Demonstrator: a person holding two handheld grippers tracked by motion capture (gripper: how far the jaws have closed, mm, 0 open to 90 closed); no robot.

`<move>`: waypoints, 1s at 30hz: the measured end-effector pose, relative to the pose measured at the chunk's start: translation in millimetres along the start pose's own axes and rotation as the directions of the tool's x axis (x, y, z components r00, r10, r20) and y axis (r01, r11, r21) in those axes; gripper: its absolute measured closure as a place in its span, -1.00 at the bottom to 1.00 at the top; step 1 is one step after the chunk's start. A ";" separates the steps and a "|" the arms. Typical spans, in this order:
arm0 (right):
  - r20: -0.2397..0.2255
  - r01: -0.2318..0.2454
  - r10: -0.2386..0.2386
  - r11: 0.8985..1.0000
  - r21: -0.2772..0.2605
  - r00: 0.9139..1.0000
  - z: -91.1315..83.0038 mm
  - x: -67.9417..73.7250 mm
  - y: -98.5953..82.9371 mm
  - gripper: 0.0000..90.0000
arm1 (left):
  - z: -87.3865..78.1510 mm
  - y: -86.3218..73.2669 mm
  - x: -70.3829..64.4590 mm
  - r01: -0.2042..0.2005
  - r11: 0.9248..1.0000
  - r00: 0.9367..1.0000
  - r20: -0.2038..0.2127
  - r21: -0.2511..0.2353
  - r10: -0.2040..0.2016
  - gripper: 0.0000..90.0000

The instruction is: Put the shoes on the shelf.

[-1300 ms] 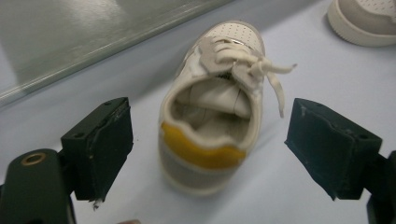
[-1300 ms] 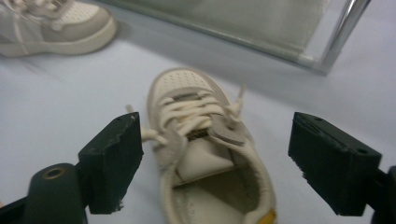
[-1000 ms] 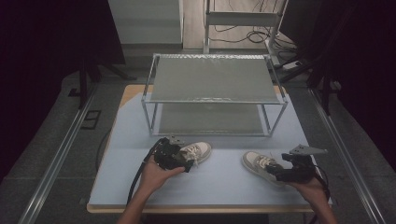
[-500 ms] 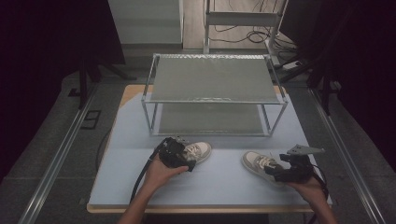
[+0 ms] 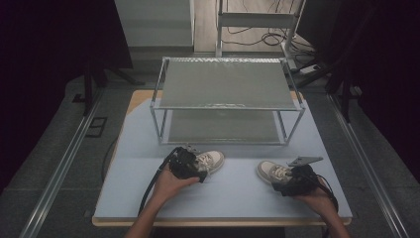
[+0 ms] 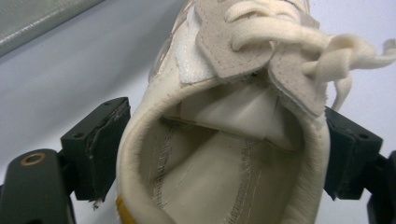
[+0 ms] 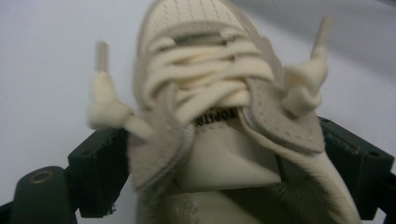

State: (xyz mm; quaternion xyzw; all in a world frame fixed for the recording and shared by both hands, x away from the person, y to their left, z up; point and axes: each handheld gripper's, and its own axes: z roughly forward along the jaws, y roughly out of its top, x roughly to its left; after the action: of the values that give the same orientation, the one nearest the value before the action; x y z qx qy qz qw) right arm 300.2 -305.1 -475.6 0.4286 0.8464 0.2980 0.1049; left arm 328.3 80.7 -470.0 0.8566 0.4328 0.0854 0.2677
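Note:
Two cream-and-beige sneakers lie on the pale blue table top [image 5: 233,193], in front of a metal rack. My left gripper [image 5: 187,163] is shut on the heel end of the left sneaker [image 5: 212,159]. In the left gripper view the sneaker's collar [image 6: 219,154] sits squeezed between the two black pads [image 6: 100,144]. My right gripper [image 5: 296,181] is shut on the heel end of the right sneaker [image 5: 271,171]. The right gripper view looks over its tongue and laces [image 7: 210,88], with the shoe between the pads [image 7: 355,168].
A two-level metal rack [image 5: 225,84] with mesh shelves stands at the back half of the table, its lower shelf [image 5: 223,126] open toward me. The table's front edge [image 5: 218,220] is close behind both hands. Dark floor and rails flank the table.
My left gripper has edged slightly right at the left sneaker's heel. My right gripper has slid left, further onto the right sneaker's heel end. Both shoes stay on the table.

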 end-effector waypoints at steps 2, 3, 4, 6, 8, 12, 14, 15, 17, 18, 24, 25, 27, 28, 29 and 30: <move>0.004 0.000 0.000 1.000 0.005 1.000 1.3 -0.4 -0.9 -0.64 | 1.0 0.0 0.2 -0.001 1.000 1.000 -0.001 0.005 0.001 -0.66; 0.007 -0.002 0.002 1.000 0.001 1.000 1.0 -0.4 -1.1 -0.63 | 2.1 -0.2 -0.1 -0.001 1.000 1.000 -0.003 0.013 0.001 -0.66; 0.001 -0.002 0.002 1.000 0.006 1.000 0.6 -0.9 -0.6 -0.60 | 3.1 -0.6 0.1 -0.004 1.000 1.000 0.002 0.015 0.004 -0.65; -0.004 0.000 0.000 1.000 0.008 1.000 -0.1 -1.1 -0.7 -0.57 | 2.1 -0.9 0.2 -0.008 1.000 1.000 0.013 0.011 0.008 -0.58; -0.007 0.007 -0.007 1.000 0.006 1.000 -0.6 -1.8 -1.1 -0.55 | 1.6 -0.9 0.5 -0.012 1.000 1.000 0.016 0.011 0.012 -0.54; -0.035 0.014 -0.015 1.000 -0.014 0.999 -3.3 -3.7 -2.9 -0.43 | 0.6 -2.6 -1.3 -0.012 1.000 1.000 0.015 -0.009 0.012 -0.50; -0.041 0.009 -0.010 1.000 -0.022 0.999 -4.2 -3.5 -4.2 -0.41 | -0.7 -3.9 -1.4 -0.009 1.000 1.000 0.020 -0.023 0.010 -0.46; -0.041 0.009 -0.010 1.000 -0.022 0.999 -4.2 -3.5 -4.2 -0.41 | -0.7 -3.9 -1.4 -0.009 1.000 1.000 0.020 -0.023 0.010 -0.44; -0.039 0.006 -0.007 1.000 -0.025 0.999 -4.5 -3.4 -4.5 -0.40 | -2.2 -5.2 -1.1 -0.002 0.999 1.000 0.029 -0.040 0.003 -0.41; -0.037 0.004 -0.005 1.000 -0.022 0.999 -5.0 -3.1 -4.1 -0.39 | -3.6 -6.1 -1.5 -0.001 0.999 0.999 0.033 -0.053 0.003 -0.40; -0.053 0.011 -0.013 0.999 -0.040 0.999 -8.3 0.3 -1.1 -0.38 | -7.1 -7.2 -2.3 -0.005 0.997 1.000 0.020 -0.083 0.006 -0.37; -0.053 0.011 -0.013 0.999 -0.040 0.999 -8.3 0.3 -1.1 -0.38 | -7.1 -7.2 -2.3 -0.005 0.997 1.000 0.020 -0.083 0.006 -0.37; -0.056 0.007 -0.010 0.999 -0.054 0.998 -10.5 1.3 2.4 -0.38 | -9.8 -7.5 -1.6 0.003 0.995 1.000 0.029 -0.099 0.000 -0.36; -0.056 0.007 -0.010 0.998 -0.058 0.998 -11.0 1.5 3.6 -0.38 | -13.5 -7.6 -0.3 0.007 0.993 0.999 0.041 -0.115 -0.002 -0.36; -0.054 0.005 -0.008 0.998 -0.062 0.999 -11.4 1.7 5.0 -0.38 | -15.2 -7.6 0.3 0.009 0.992 0.999 0.047 -0.123 -0.003 -0.36; -0.052 0.005 -0.008 0.998 -0.070 0.999 -11.6 1.7 6.4 -0.38 | -16.9 -7.4 0.7 0.013 0.991 0.999 0.054 -0.131 -0.006 -0.36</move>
State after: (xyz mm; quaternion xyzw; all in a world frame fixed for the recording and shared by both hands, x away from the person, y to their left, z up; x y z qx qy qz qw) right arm 298.4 -305.6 -462.4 0.4141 0.8393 0.3383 0.0986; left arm 317.2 91.4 -459.8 0.8370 0.4231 0.0893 0.3352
